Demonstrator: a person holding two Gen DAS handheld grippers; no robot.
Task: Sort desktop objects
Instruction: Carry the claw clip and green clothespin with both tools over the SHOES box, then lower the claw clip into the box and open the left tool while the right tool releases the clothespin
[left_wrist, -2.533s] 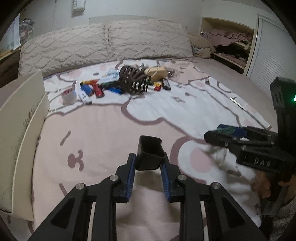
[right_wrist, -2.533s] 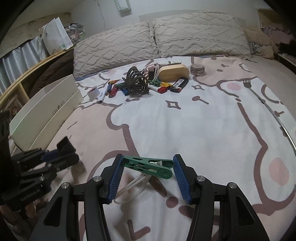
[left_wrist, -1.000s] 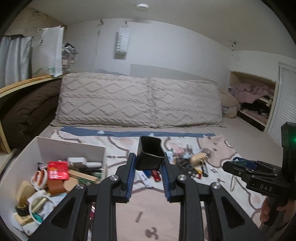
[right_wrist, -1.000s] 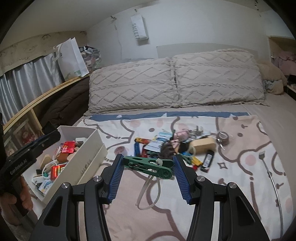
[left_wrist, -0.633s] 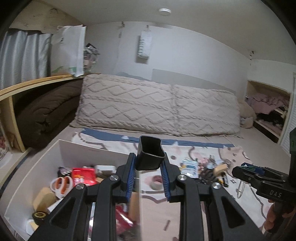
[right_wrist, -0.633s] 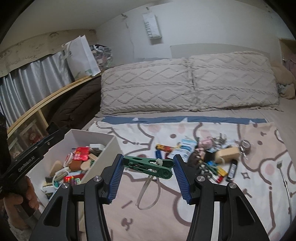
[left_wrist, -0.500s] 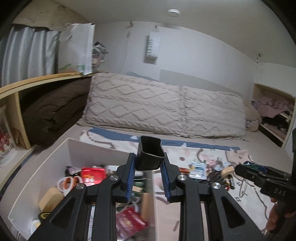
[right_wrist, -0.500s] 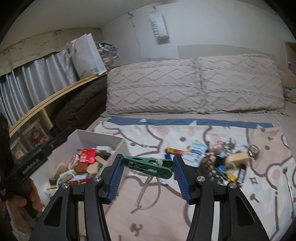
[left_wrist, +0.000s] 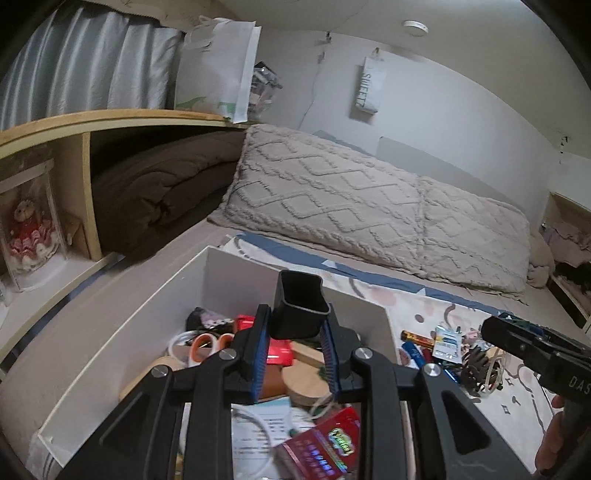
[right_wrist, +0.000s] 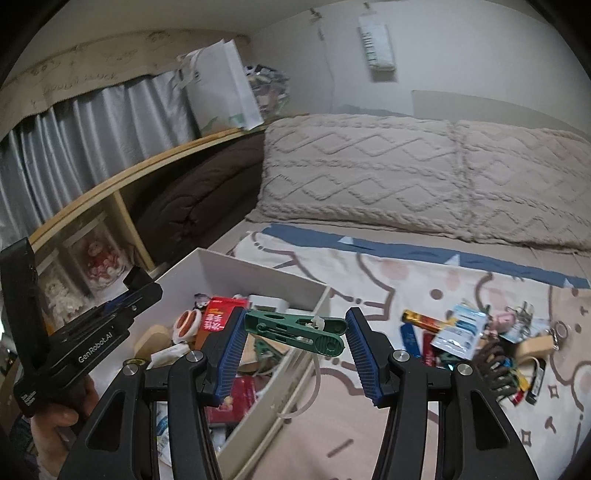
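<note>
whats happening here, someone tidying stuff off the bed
Yes. A person holds a gripper in each hand over a white box of odds and ends on the bed. The left gripper is shut on a small black cup; the right gripper clamps a green clip. More clutter lies on the bedspread.

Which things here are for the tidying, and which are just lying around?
For the tidying: black cup in left tongs; green clip in right tongs; white box; pile of bits on the bed.

Just lying around: pillows, brown quilt, paper bag.
</note>
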